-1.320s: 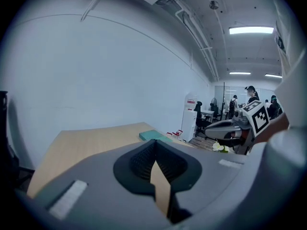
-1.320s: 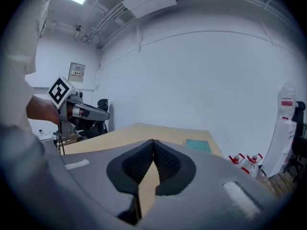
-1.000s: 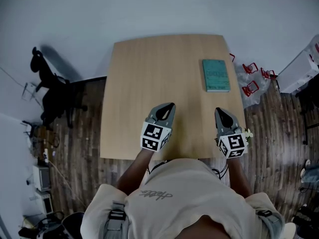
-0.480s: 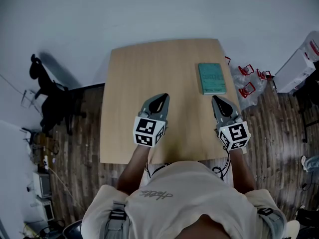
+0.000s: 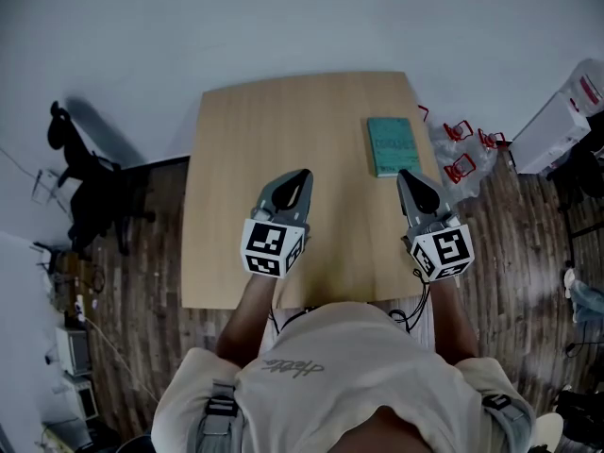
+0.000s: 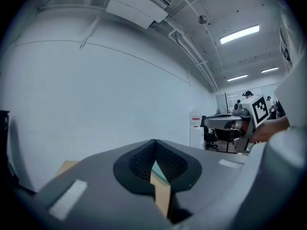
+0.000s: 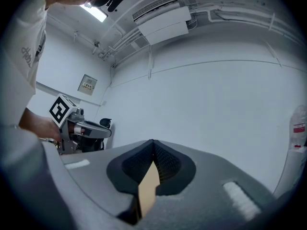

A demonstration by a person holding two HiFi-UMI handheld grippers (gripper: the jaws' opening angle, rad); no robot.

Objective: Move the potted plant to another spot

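Note:
No potted plant shows in any view at this moment. In the head view my left gripper [image 5: 303,174] and right gripper [image 5: 405,174] hover side by side over the near half of the wooden table [image 5: 283,121], both pointing away from me. Each pair of jaws meets at the tips with nothing between them, as the left gripper view [image 6: 154,142] and the right gripper view [image 7: 153,142] show. Both look level at a pale wall. A teal book [image 5: 393,145] lies flat on the table just beyond the right gripper.
A black chair [image 5: 85,173] stands on the wood floor left of the table. Small red objects [image 5: 460,149] on a clear plastic bag and a white box [image 5: 557,125] lie to the right. A pale wall runs behind the table.
Both grippers have risen and now sit further in over the table. The small white flower seen beside the right gripper a second ago is out of sight.

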